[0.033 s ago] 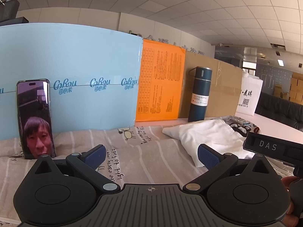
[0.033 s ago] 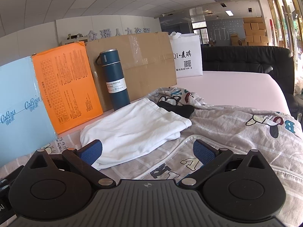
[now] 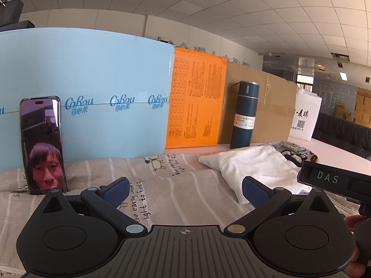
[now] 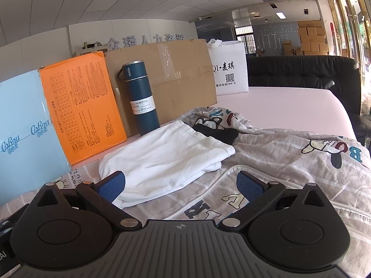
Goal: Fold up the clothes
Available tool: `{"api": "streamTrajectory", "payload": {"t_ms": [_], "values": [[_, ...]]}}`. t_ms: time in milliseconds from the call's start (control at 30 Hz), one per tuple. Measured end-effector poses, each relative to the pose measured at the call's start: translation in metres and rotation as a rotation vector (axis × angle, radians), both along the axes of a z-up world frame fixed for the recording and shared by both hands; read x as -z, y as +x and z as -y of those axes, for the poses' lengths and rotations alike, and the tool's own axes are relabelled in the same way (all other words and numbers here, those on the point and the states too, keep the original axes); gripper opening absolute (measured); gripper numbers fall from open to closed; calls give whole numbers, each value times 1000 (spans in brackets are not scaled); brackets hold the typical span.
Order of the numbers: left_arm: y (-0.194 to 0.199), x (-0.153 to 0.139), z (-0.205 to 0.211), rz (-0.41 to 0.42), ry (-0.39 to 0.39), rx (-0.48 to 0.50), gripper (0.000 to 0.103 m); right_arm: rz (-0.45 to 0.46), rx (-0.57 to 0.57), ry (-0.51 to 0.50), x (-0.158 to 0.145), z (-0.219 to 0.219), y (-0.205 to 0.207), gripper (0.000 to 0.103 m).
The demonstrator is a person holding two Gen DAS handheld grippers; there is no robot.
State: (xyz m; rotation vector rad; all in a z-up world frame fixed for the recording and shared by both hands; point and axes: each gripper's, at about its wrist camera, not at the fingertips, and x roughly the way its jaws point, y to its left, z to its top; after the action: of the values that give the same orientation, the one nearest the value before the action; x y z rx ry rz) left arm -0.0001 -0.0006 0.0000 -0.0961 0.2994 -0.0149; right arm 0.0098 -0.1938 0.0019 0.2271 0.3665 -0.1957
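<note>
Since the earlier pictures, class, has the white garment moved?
No. The white garment lies in the same spot, its far edge just below the blue bottle, as before.

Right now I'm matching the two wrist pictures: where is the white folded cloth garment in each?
Left wrist: white folded cloth garment lies right of centre, before the dark blue steel vacuum bottle.
Right wrist: it lies centre-left, just ahead.
Shared landmark: the bottle stands behind it.

Open striped sheet (image 3: 176, 185) lies ahead, hemmed behind by upright boxes (image 4: 162, 78), a bottle (image 4: 141, 97) and a propped phone (image 3: 43, 146).
</note>
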Motion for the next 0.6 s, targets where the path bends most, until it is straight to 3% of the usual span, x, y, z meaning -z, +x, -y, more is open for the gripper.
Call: {"api": "streamTrajectory", "payload": {"t_ms": [600], "values": [[-1,3,1,-17,3,10,103,4,-6,29,4,-1,1,103]]}}
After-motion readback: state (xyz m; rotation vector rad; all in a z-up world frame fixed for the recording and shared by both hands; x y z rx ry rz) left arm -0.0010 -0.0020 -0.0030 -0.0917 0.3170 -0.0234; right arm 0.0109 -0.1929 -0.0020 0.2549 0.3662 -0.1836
